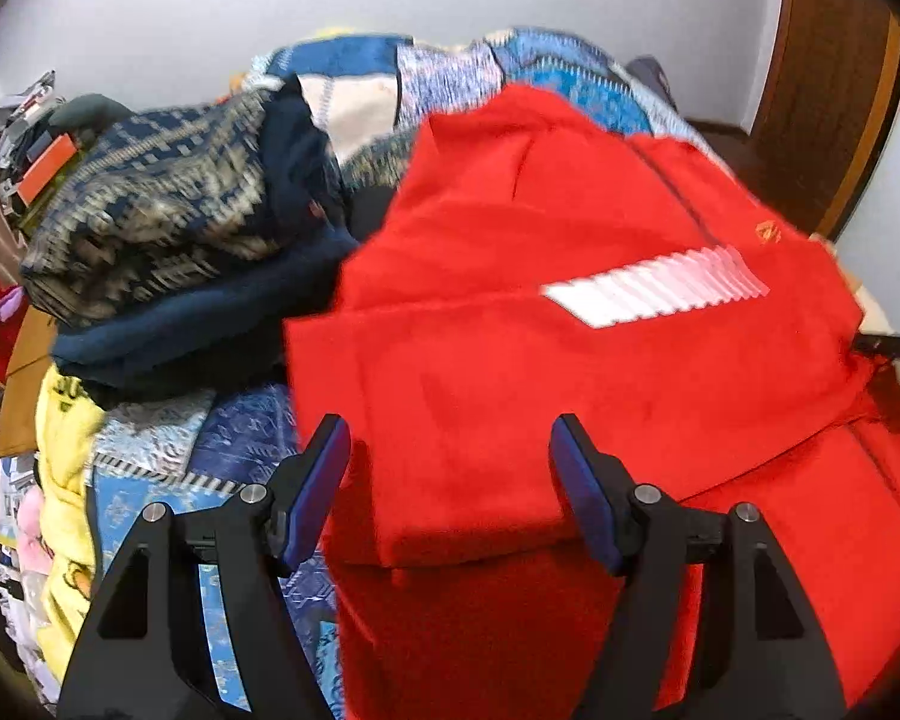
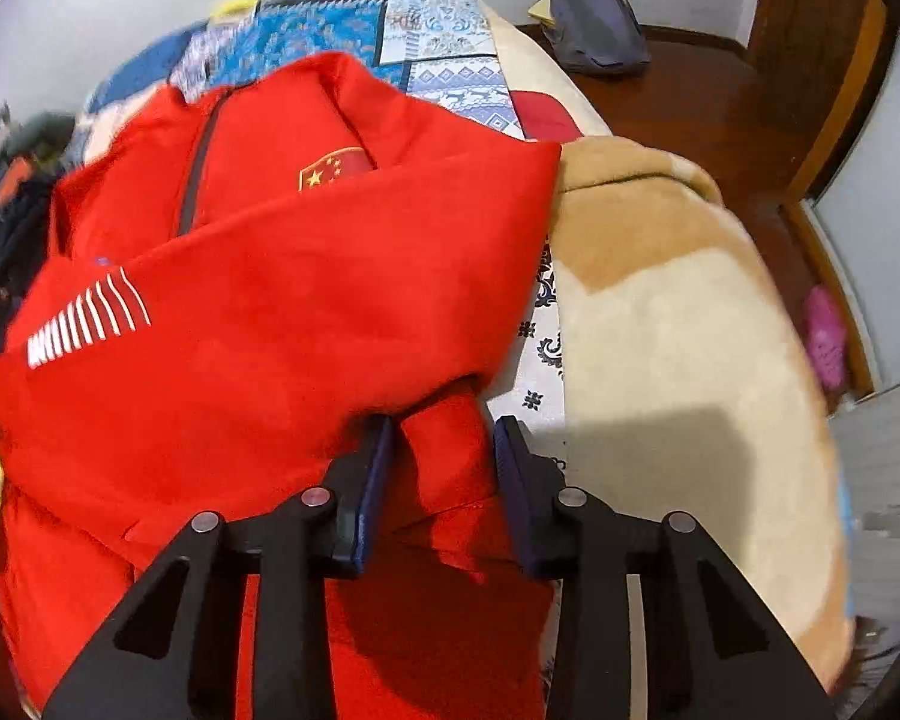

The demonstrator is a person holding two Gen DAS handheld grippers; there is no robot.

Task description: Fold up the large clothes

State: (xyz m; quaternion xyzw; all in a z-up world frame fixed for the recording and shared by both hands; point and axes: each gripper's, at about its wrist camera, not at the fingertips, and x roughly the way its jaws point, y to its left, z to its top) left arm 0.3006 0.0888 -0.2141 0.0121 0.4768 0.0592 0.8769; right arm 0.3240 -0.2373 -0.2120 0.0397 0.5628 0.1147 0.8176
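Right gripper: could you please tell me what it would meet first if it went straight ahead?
Most likely the red jacket: a fold of it already lies between the open fingers of the right gripper, though depth is unclear.

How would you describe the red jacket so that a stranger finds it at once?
Look at the bed with the blue patchwork quilt. The red jacket lies spread on it, between a pile of dark clothes and a beige blanket. Only it is bright red, with white stripes and a flag badge.

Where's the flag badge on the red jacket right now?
In the right wrist view, the flag badge sits on the red jacket just right of its dark zipper, partly tucked under the folded-over sleeve.
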